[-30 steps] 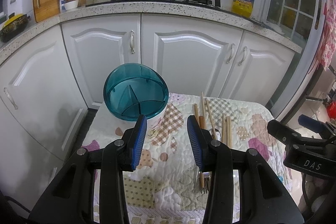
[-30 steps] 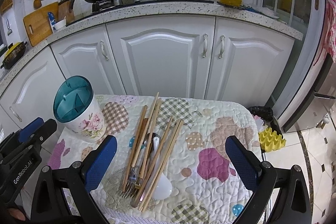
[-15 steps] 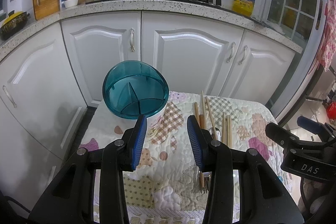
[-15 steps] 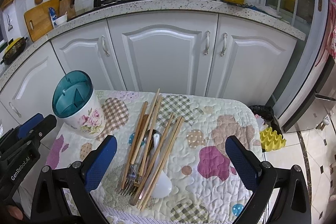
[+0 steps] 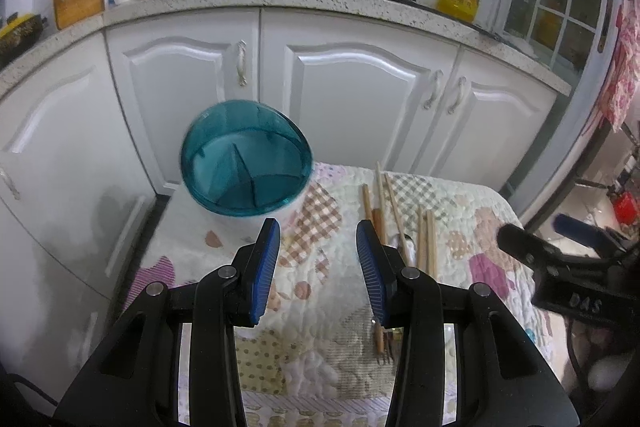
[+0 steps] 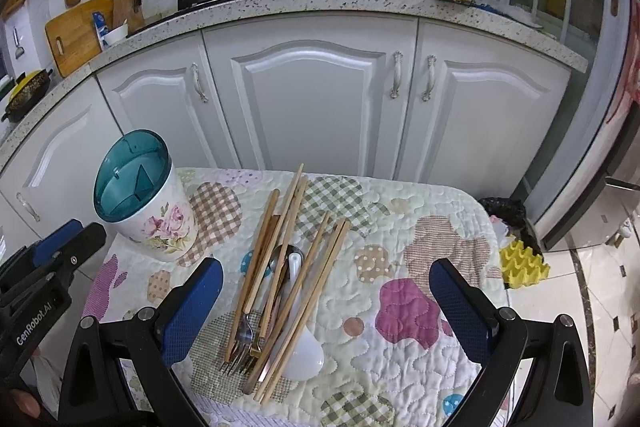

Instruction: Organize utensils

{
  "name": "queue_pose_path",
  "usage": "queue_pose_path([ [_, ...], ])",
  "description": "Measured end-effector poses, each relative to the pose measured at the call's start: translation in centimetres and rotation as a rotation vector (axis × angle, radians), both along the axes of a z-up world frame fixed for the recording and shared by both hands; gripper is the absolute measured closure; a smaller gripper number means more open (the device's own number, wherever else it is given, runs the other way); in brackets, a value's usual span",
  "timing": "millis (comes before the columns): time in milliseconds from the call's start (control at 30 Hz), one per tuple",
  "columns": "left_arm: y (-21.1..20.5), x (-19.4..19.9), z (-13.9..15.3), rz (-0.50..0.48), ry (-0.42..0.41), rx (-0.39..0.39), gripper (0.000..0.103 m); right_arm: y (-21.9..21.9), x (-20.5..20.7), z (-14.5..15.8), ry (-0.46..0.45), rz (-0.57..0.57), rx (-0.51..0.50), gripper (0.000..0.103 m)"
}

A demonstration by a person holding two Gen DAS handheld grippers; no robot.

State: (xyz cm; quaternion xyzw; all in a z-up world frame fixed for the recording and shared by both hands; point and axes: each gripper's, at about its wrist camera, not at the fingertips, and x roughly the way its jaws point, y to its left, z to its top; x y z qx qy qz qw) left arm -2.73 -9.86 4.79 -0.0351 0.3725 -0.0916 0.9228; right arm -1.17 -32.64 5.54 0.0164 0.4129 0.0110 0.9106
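The desk (image 6: 420,223) is covered by a quilted patchwork cloth (image 6: 400,307) with pink, checked and dotted patches. At its far left stands a floral white utensil holder (image 6: 160,227) with a teal divided top. Near the middle lies a pile: wooden chopsticks (image 6: 320,259), 2 forks (image 6: 240,339), a metal spoon (image 6: 285,255) and a white plastic spoon (image 6: 300,355), all touching and overlapping.

Beside one utensil holder (image 6: 146,205) with a teal divided top lie two forks (image 6: 240,337), one white spoon (image 6: 300,351) and one metal spoon (image 6: 286,255). The chopsticks (image 6: 320,255) overlap too much to count surely.
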Motion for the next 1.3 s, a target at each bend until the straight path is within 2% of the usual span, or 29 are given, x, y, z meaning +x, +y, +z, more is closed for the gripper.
queue_pose_path([
  [100, -0.2, 0.2, -0.6, -0.024, 0.022, -0.012, 0.064, -0.7, 1.3, -1.1, 0.022, 0.040, 0.051, 0.001],
  [167, -0.5, 0.2, -1.0, -0.036, 0.028, -0.001, 0.064, -0.9, 3.0, -2.1, 0.048, 0.076, 0.060, 0.007],
  [233, -0.8, 0.4, -1.4, -0.049, 0.040, 0.004, 0.064, -1.2, 4.8, -3.3, 0.078, 0.110, 0.076, 0.026],
  [267, -0.9, 0.6, -1.5, -0.056, 0.046, 0.006, 0.064, -1.3, 5.6, -3.9, 0.100, 0.118, 0.094, 0.030],
  [333, -1.1, 0.7, -1.8, -0.063, 0.053, 0.014, 0.064, -1.6, 8.1, -5.5, 0.159, 0.138, 0.172, 0.047],
  [400, -1.3, 1.0, -2.1, -0.072, 0.062, 0.022, 0.064, -1.4, 10.0, -7.0, 0.196, 0.161, 0.220, 0.054],
  [500, -1.7, 1.4, -2.8, -0.088, 0.075, 0.041, 0.064, -0.6, 12.6, -8.8, 0.236, 0.180, 0.229, 0.060],
  [600, -2.1, 1.9, -3.3, -0.101, 0.089, 0.051, 0.064, -0.2, 15.1, -10.9, 0.281, 0.175, 0.250, 0.073],
  [767, -3.6, 3.5, -4.3, -0.142, 0.108, 0.065, 0.064, -0.7, 17.9, -13.2, 0.336, 0.151, 0.293, 0.081],
  [833, -4.2, 4.3, -4.7, -0.153, 0.114, 0.077, 0.064, -1.1, 18.7, -13.9, 0.354, 0.152, 0.337, 0.093],
  [900, -4.9, 5.1, -5.4, -0.165, 0.132, 0.079, 0.064, -1.5, 18.8, -13.9, 0.353, 0.160, 0.354, 0.096],
  [1167, -6.5, 8.3, -7.6, -0.173, 0.218, 0.031, 0.064, -5.4, 15.8, -11.1, 0.298, 0.167, 0.458, 0.097],
  [1300, -8.2, 9.4, -7.5, -0.186, 0.201, 0.091, 0.064, -6.9, 14.3, -9.8, 0.268, 0.157, 0.470, 0.097],
])
